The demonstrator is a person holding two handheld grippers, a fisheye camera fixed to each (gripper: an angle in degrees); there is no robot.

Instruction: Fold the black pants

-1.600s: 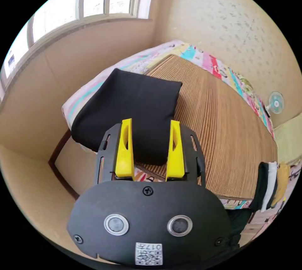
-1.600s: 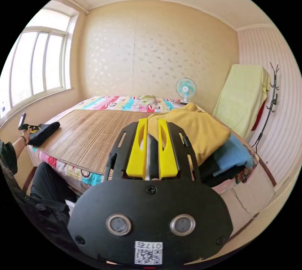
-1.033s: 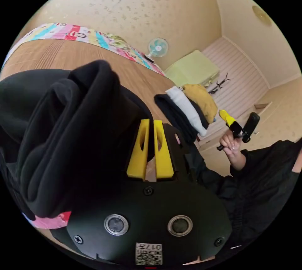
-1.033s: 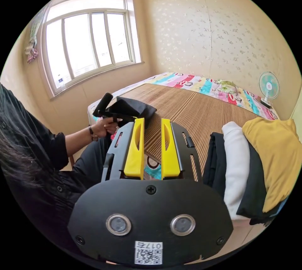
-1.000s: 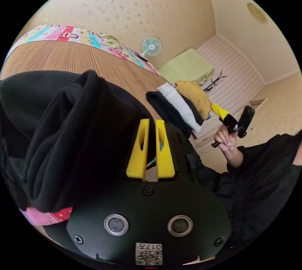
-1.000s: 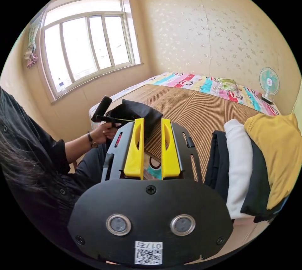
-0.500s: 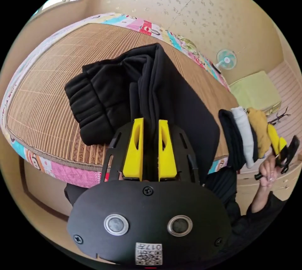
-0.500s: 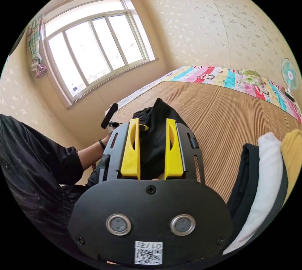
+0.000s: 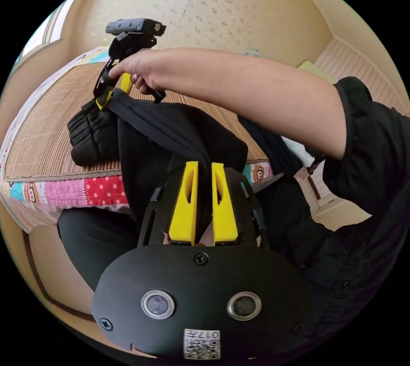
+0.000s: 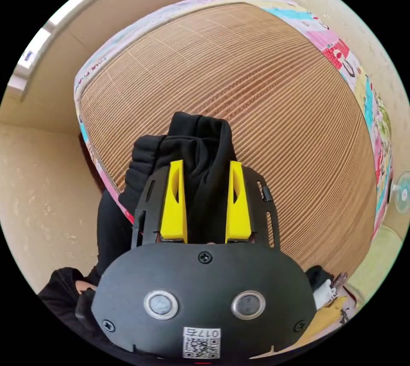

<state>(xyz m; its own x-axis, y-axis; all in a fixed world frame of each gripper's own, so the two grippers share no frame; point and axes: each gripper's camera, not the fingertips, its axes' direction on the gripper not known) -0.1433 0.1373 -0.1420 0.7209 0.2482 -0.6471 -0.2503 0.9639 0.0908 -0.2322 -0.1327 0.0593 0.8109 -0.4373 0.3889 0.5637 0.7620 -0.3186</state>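
The black pants [image 9: 171,127] are bunched and stretched between both grippers at the near edge of the bed. In the left gripper view my left gripper [image 9: 204,164] is shut on a fold of them, and part of the cloth hangs down over the bed's edge. A hand holds my right gripper [image 9: 112,95] at the upper left, where it clamps the other end of the same fold. In the right gripper view my right gripper [image 10: 206,163] is shut on a thick bundle of the black pants [image 10: 200,144]. The ribbed waistband [image 9: 92,137] rests on the mat.
A woven bamboo mat [image 10: 277,84] covers the bed over a colourful sheet [image 9: 64,189]. A person's bare forearm [image 9: 239,88] crosses the left gripper view, with a black sleeve at the right. Folded clothes [image 10: 324,293] are stacked at the bed's far end, near a small fan [image 10: 401,195].
The left gripper shut on the folded pants and pulled them up off the mat, so they came unfolded. The right gripper came over from the clothes stack and shut on them too.
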